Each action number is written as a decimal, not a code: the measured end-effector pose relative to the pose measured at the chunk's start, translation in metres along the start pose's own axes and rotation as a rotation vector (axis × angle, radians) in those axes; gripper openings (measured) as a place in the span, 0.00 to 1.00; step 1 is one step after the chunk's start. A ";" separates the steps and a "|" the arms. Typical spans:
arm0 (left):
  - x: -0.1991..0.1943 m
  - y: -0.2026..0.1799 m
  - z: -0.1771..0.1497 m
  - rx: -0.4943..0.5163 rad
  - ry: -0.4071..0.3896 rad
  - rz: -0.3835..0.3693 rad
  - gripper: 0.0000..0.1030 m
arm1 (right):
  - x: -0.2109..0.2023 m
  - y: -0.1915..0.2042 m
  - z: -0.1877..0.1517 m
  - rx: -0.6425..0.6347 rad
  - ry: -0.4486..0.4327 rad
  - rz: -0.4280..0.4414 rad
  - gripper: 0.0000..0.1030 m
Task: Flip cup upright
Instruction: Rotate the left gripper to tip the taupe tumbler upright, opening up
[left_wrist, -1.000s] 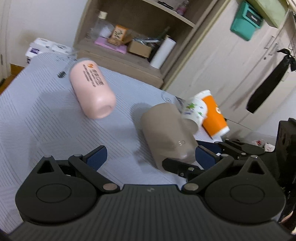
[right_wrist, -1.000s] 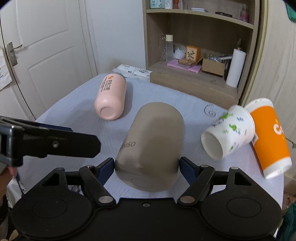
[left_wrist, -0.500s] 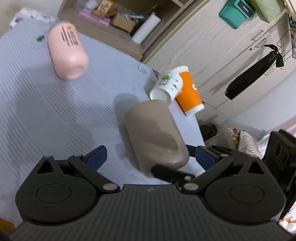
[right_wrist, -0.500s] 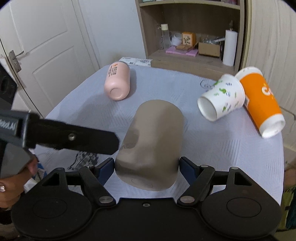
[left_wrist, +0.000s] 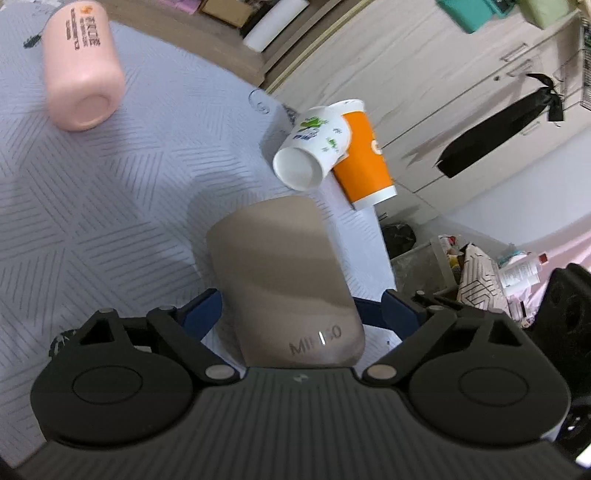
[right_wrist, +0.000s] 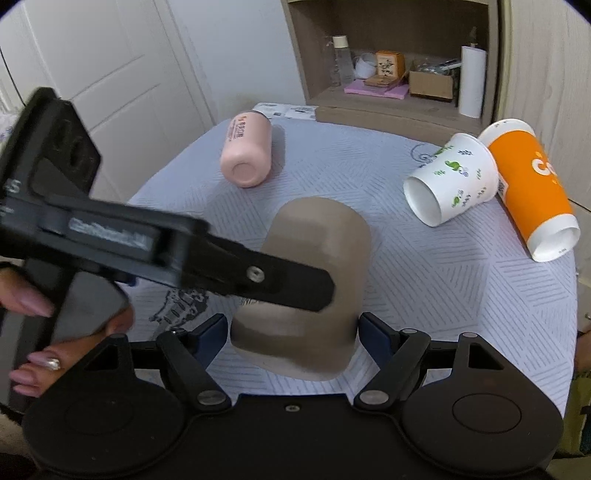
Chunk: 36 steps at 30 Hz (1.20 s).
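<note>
A taupe cup (right_wrist: 314, 280) is lifted off the grey-blue cloth, its closed base toward the right wrist camera. My right gripper (right_wrist: 291, 330) is shut on its lower end, blue pads against both sides. My left gripper (left_wrist: 301, 306) reaches in from the left and straddles the same taupe cup (left_wrist: 280, 280); its blue pads sit close to the sides, and whether they press on it I cannot tell. One left finger (right_wrist: 266, 280) crosses in front of the cup in the right wrist view.
A pink bottle (right_wrist: 245, 151) lies on its side at the far left of the table (right_wrist: 443, 280). A white printed paper cup (right_wrist: 450, 181) and an orange cup (right_wrist: 532, 188) lie on their sides at the right. A shelf unit (right_wrist: 388, 59) stands behind.
The right gripper has lifted the taupe cup higher. The left gripper has swung in from the left and moved around the cup, which now sits between its fingers.
</note>
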<state>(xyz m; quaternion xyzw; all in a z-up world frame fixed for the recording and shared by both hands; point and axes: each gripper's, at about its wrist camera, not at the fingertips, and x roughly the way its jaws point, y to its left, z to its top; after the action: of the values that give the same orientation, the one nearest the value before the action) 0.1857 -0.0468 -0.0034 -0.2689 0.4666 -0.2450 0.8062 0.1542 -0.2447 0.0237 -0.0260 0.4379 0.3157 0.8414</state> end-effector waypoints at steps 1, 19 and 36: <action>0.002 0.001 0.002 -0.007 0.002 0.005 0.90 | 0.000 -0.001 0.002 0.001 0.004 0.011 0.81; 0.009 0.007 0.017 0.005 0.061 -0.010 0.77 | 0.025 -0.023 0.026 0.108 0.149 0.085 0.84; -0.024 -0.006 -0.009 0.232 -0.047 0.013 0.77 | 0.008 0.015 0.010 -0.056 0.051 0.017 0.83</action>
<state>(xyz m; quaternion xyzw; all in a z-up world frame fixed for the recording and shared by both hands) 0.1666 -0.0374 0.0116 -0.1765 0.4177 -0.2858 0.8442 0.1568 -0.2250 0.0272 -0.0539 0.4503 0.3343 0.8262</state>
